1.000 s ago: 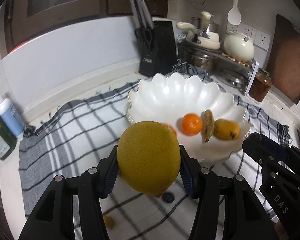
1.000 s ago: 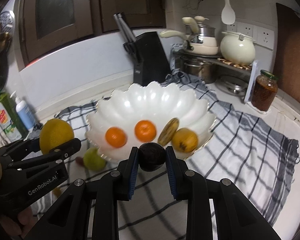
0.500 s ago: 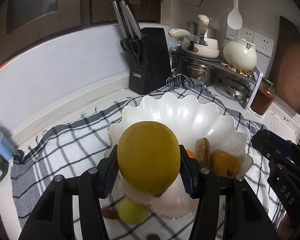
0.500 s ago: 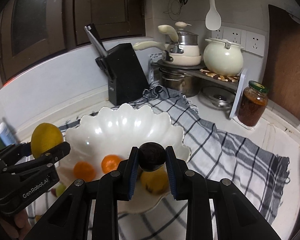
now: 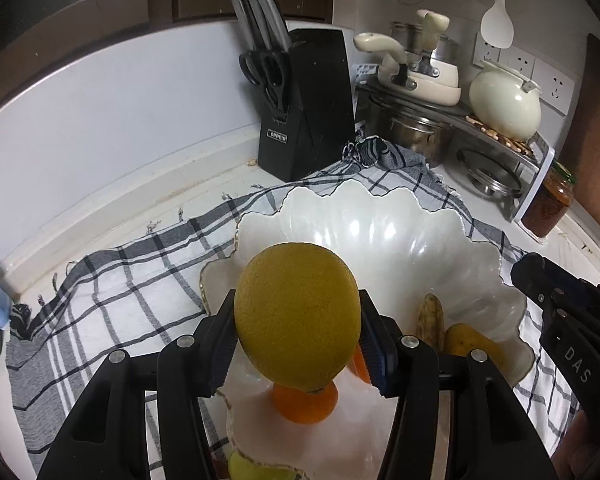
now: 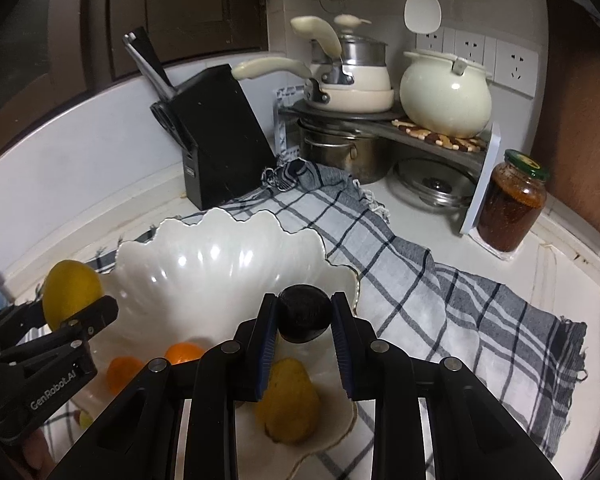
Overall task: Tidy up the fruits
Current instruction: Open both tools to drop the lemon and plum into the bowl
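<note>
My left gripper [image 5: 298,320] is shut on a large yellow citrus fruit [image 5: 298,312] and holds it above the near left part of a white scalloped bowl [image 5: 380,232]. Beneath it in the bowl lie an orange [image 5: 304,402], a brownish banana [image 5: 430,320] and a yellow pear-shaped fruit [image 5: 470,346]. In the right wrist view my right gripper [image 6: 305,316] is shut on a small dark round fruit [image 6: 305,313] over the bowl's [image 6: 220,256] near right side. Below it lie the yellow fruit [image 6: 290,404] and two oranges [image 6: 184,352]. The left-held citrus [image 6: 72,292] shows at the left.
The bowl stands on a grey checked cloth [image 5: 112,300]. A green fruit [image 5: 240,466] lies on the cloth outside the bowl's near rim. Behind are a black knife block [image 5: 306,104], a rack of pots [image 6: 352,80] and a jar [image 6: 510,204].
Both grippers have moved forward with their fruits, from in front of the bowl to above it. The bowl has slid down and nearer in both views. Neither grip has changed.
</note>
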A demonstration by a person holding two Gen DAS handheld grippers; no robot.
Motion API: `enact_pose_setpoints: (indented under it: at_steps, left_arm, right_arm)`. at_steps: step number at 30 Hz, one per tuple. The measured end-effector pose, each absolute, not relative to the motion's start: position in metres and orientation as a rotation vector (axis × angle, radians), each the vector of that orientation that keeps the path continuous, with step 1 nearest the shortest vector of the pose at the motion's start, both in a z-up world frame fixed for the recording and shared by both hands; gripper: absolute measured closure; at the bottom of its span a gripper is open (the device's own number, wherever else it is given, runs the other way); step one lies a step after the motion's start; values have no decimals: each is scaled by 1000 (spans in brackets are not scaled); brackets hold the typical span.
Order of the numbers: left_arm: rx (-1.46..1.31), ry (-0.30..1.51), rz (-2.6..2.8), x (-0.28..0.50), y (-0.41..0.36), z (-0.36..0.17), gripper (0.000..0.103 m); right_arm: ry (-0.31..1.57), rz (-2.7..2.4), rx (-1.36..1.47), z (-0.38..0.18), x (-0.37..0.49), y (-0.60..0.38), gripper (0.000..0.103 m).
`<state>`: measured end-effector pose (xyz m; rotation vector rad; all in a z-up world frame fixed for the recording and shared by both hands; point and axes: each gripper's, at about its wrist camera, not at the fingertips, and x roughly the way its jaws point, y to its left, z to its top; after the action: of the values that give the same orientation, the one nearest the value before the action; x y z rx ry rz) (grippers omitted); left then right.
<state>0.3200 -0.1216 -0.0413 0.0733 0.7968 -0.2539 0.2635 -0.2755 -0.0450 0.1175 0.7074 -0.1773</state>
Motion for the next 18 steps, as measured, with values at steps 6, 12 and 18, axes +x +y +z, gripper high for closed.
enact_pose_setpoints:
  at_steps: [6,12,18]
  left_arm:
    - [71,832,-260,331,-125,-49,49]
    - [78,876,-261,338,-130,-60,48]
    - [90,840,-232,336,-129,-55,36]
  right_arm:
    - [764,-175,147,-59,283,-282,75]
    - [814,-170,172,-70,292,-286,75]
    - [818,-196,157,-71,294,-285,73]
